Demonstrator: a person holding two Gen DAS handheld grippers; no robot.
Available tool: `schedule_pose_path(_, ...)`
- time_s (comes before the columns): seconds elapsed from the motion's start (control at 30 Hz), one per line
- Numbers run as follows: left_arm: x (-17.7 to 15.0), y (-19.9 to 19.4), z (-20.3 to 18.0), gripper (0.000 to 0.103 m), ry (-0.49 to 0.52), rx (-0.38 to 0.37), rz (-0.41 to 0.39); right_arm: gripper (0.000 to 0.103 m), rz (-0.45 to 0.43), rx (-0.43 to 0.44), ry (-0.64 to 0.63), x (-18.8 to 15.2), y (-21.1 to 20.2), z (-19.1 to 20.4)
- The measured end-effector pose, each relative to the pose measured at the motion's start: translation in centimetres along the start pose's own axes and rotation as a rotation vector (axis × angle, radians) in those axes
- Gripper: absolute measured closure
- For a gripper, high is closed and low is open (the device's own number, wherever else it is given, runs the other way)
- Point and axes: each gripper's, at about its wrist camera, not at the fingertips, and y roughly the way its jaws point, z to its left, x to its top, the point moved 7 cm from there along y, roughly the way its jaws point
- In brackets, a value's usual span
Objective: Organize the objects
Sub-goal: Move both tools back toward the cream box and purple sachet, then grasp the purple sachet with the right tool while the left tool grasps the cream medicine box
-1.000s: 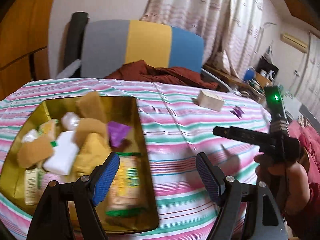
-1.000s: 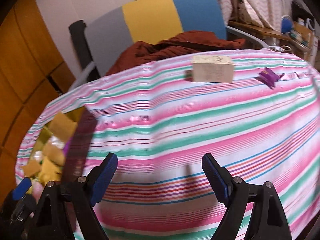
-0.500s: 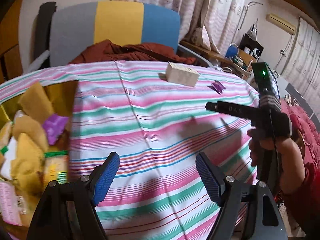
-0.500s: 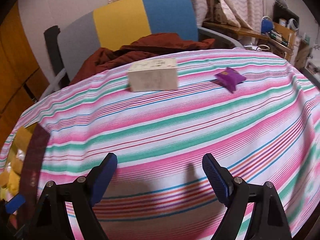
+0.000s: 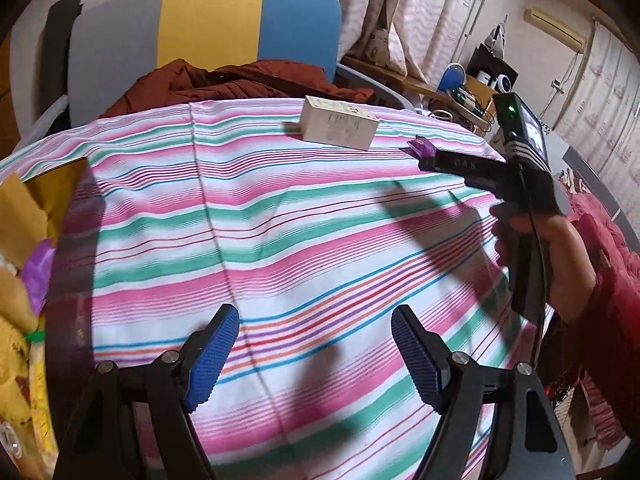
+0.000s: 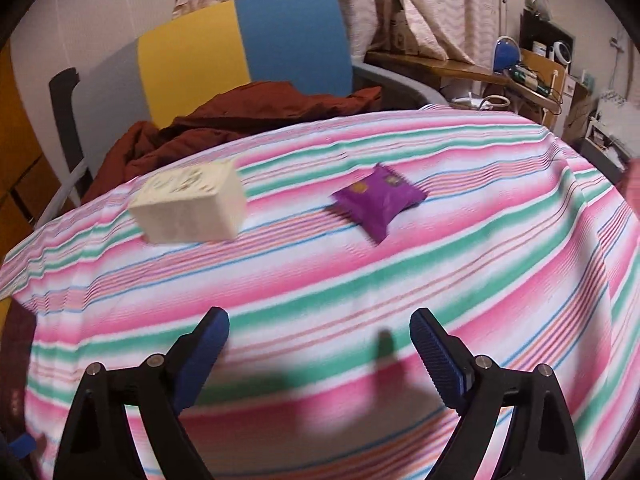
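tin [image 5: 24,208] slid left; box [image 6: 188,206] beside packet [image 6: 378,200].

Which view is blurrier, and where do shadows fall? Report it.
Right wrist view: motion-smeared, cream box and purple packet soft; dark shadow on the striped cloth ahead of the right hand-held gripper. Left wrist view: sharper; gripper shadows cross the cloth.
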Motion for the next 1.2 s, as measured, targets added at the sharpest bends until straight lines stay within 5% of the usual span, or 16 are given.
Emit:
schedule_pose_path(0.43,2.0,2.4,-1.8,0.023,0.058,-0.008,0.029,0.009,-0.021,-0.044,0.115,7.7,7.4,-4.0)
schedule_pose_path(0.57,3.0,3.2,-2.3,0.023,0.080,-0.008,0.026,0.024,0.016,-0.057,0.124,7.3,8.9,-4.1)
schedule_pose_path(0.63,3.7,3.8,-2.6,0.023,0.085,-0.008,0.025,0.047,-0.003,-0.042,0.113,7.5,8.6,-3.8)
schedule_pose_path(0.73,5.1,4.8,-2.9,0.023,0.079,-0.008,0.023,0.059,-0.006,-0.027,0.106,7.3,8.3,-3.7)
schedule_pose_path(1.2,17.7,10.6,-3.6,0.015,0.064,0.070,-0.085,0.062,-0.029,0.033,0.118,5.2,6.9,-3.7)
